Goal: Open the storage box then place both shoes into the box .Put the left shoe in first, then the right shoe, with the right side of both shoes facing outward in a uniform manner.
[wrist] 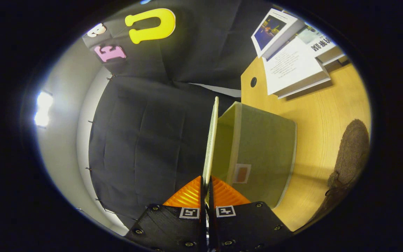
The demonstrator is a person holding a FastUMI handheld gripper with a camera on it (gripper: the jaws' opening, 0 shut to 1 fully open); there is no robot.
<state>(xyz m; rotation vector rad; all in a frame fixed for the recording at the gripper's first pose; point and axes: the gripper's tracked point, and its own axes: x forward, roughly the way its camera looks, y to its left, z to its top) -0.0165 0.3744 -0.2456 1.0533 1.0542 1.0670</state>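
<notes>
gripper [206, 190] clamped on box lid [211, 140], storage box [261, 154] open, interior hidden

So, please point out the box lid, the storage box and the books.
box lid [211, 140]: gripper view, its thin edge, pinched between the fingers.
storage box [264, 147]: gripper view, its outer side wall.
books [292, 68]: gripper view, white cover.

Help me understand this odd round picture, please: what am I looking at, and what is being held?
A person holds a two-finger gripper, and the camera rides on it, looking forward along its fingers. The view is rolled sideways, so the wooden table appears on edge. The fingers are pinched shut on the lid of a pale green storage box, seen edge-on and swung open. Beyond the box lie some books; beside it is a brown shoe, not yet in the box.
</notes>
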